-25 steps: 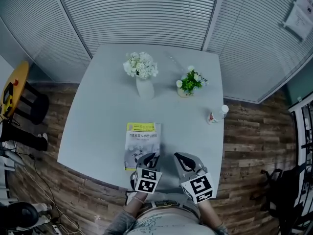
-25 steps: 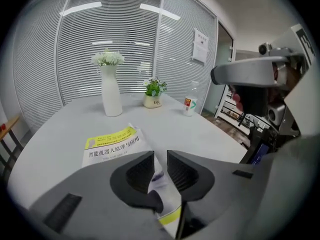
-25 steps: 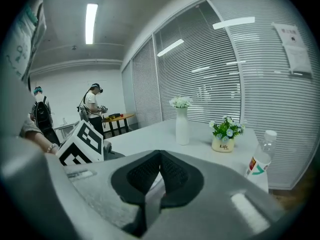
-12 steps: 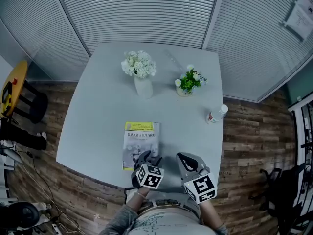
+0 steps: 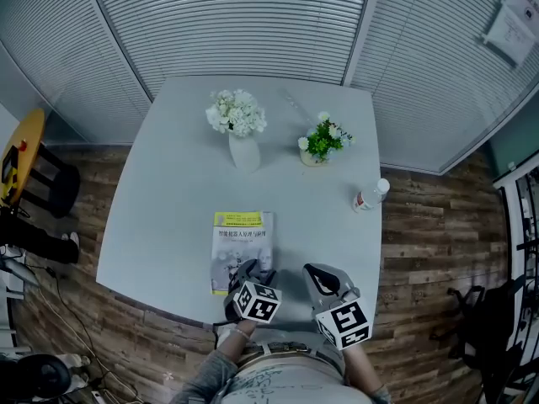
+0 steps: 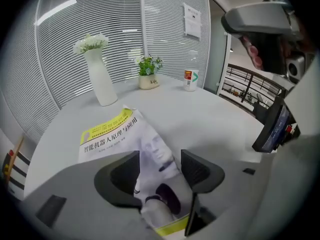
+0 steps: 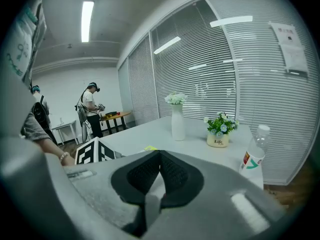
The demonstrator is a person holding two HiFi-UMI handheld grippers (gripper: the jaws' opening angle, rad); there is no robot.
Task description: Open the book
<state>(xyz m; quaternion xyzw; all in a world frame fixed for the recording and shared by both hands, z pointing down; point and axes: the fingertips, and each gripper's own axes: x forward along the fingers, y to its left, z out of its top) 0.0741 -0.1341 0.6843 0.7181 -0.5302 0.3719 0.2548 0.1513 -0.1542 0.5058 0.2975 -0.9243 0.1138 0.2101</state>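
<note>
A closed book point(image 5: 242, 244) with a yellow band at its top lies flat near the front of the grey table point(image 5: 168, 200). My left gripper point(image 5: 251, 269) points steeply down over the book's near end. Its jaws are opening and stand wide. In the left gripper view the cover point(image 6: 117, 134) runs between and under the left gripper point(image 6: 160, 170), and neither pad presses on it. My right gripper point(image 5: 317, 274) hangs to the right of the book above the table's front edge. In its own view the right gripper point(image 7: 159, 156) is shut with nothing in it.
A white vase of white flowers point(image 5: 242, 137) and a small potted plant point(image 5: 320, 144) stand at the back of the table. A plastic bottle point(image 5: 371, 195) is by the right edge. A yellow stool point(image 5: 21, 154) stands on the floor at the left. A person point(image 7: 91, 109) stands far off.
My left gripper has sunk toward the book's near end and rolled a little, and its jaws have spread wide. The right gripper and the book have stayed in place.
</note>
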